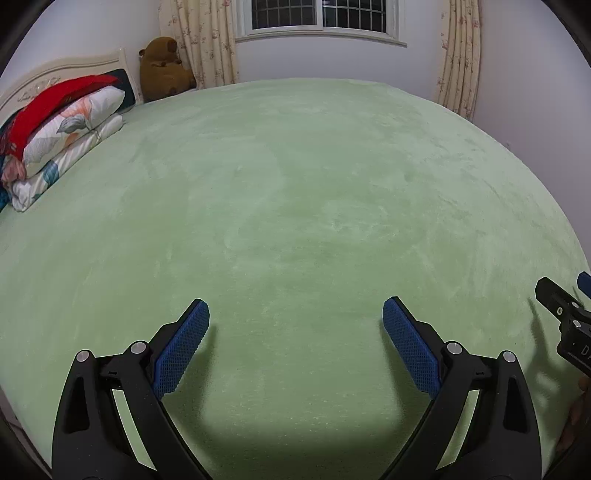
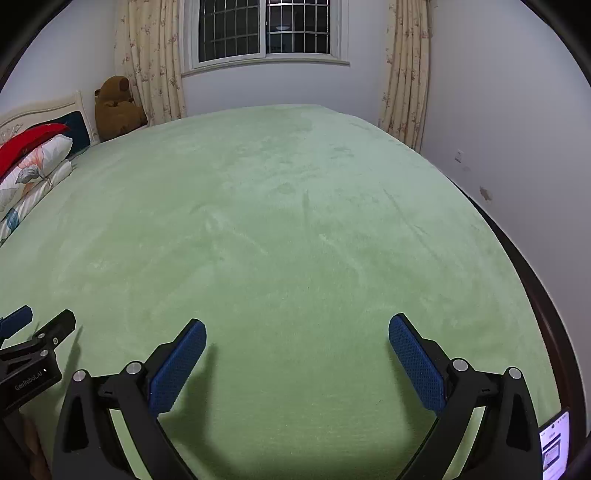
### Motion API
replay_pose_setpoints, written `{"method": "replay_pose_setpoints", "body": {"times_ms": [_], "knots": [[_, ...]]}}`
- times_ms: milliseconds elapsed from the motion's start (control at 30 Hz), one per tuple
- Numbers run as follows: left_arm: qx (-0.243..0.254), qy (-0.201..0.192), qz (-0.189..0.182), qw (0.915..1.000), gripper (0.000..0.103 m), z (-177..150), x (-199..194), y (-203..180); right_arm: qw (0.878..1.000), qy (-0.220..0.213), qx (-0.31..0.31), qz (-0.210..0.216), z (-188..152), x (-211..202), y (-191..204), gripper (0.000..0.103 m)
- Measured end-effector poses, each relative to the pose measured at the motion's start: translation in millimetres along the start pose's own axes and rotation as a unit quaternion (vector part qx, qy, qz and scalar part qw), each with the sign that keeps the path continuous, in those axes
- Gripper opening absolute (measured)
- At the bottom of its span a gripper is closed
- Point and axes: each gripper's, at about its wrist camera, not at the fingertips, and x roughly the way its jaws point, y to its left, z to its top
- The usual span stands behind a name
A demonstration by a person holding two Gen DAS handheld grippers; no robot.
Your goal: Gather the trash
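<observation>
Two grippers, left gripper (image 1: 295, 314) and right gripper (image 2: 297, 332), hover side by side over the near edge of the green bed (image 1: 295, 184), fingers spread and empty, probably poised to search; no trash shows anywhere on it.

Green-blanketed bed (image 1: 295, 192), folded floral bedding (image 1: 66, 136) and brown teddy bear (image 1: 164, 68) at its head.

Green bed (image 1: 295, 206), curtained window (image 1: 317, 14)
</observation>
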Motion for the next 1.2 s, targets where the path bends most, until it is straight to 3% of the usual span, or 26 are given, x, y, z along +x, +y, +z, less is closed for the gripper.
{"method": "replay_pose_setpoints", "body": {"times_ms": [1200], "knots": [[-0.008,0.012,-0.015,0.9998,0.093,2.1,5.3,2.0,1.000,0.006,0.001,0.000,-0.2,4.9,-0.7,0.098]]}}
